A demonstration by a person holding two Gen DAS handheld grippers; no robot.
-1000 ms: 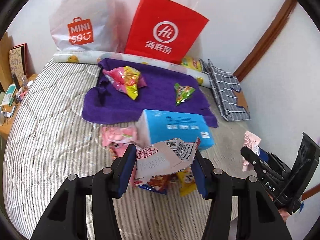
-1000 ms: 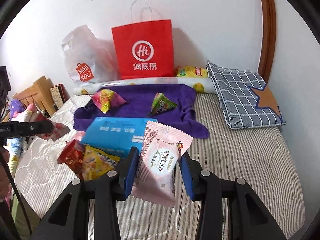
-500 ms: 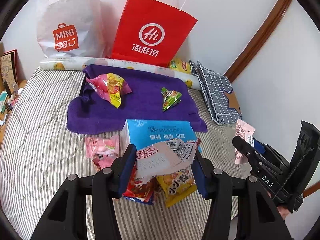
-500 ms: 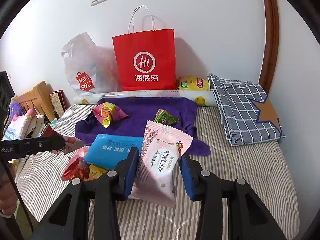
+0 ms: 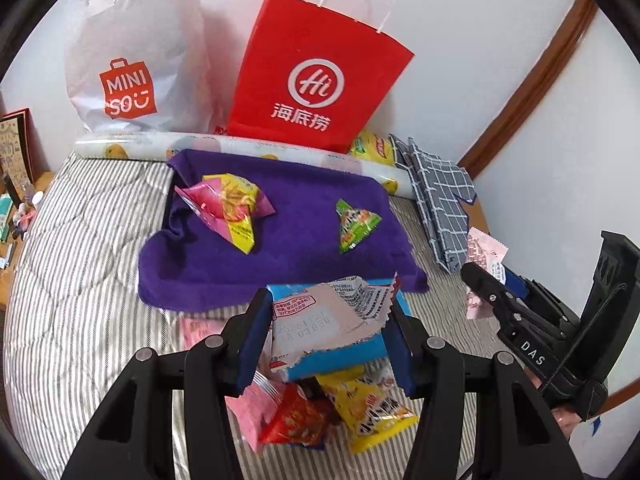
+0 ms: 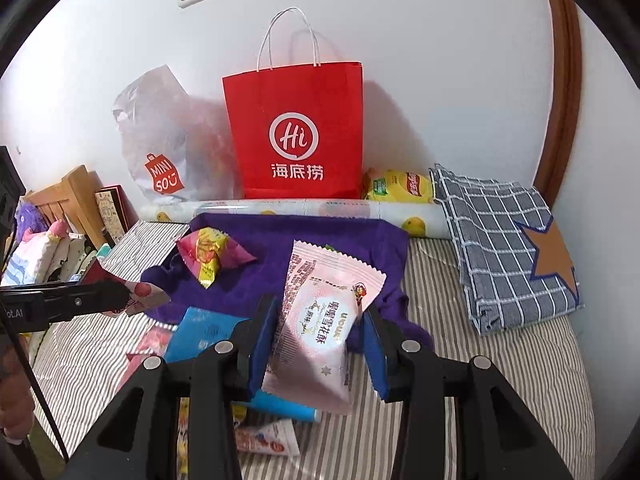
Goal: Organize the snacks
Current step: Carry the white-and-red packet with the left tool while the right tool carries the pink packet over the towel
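My left gripper [image 5: 328,308] is shut on a beige snack packet [image 5: 316,320] with a printed date, held above a blue box [image 5: 340,356] and a pile of red [image 5: 300,420] and yellow [image 5: 368,404] snacks. My right gripper [image 6: 320,316] is shut on a pink snack packet [image 6: 316,320] over the near edge of a purple towel [image 6: 304,236]. On the towel [image 5: 288,256] lie a pink-yellow snack [image 5: 228,208] and a green triangular snack [image 5: 354,226]. A red paper bag [image 5: 316,80] and a white plastic bag [image 5: 132,60] stand against the wall behind it.
All of this lies on a striped bed [image 5: 80,260]. A rolled mat [image 6: 320,208] and a yellow chips bag [image 6: 400,186] lie at the wall. A folded checked cloth [image 6: 500,248] is at the right. A wooden headboard [image 6: 64,196] and a cluttered nightstand [image 5: 16,208] are at the left.
Both grippers have moved forward toward the purple towel and the bags, each keeping its packet. The blue box and snack pile now sit lower in both views.
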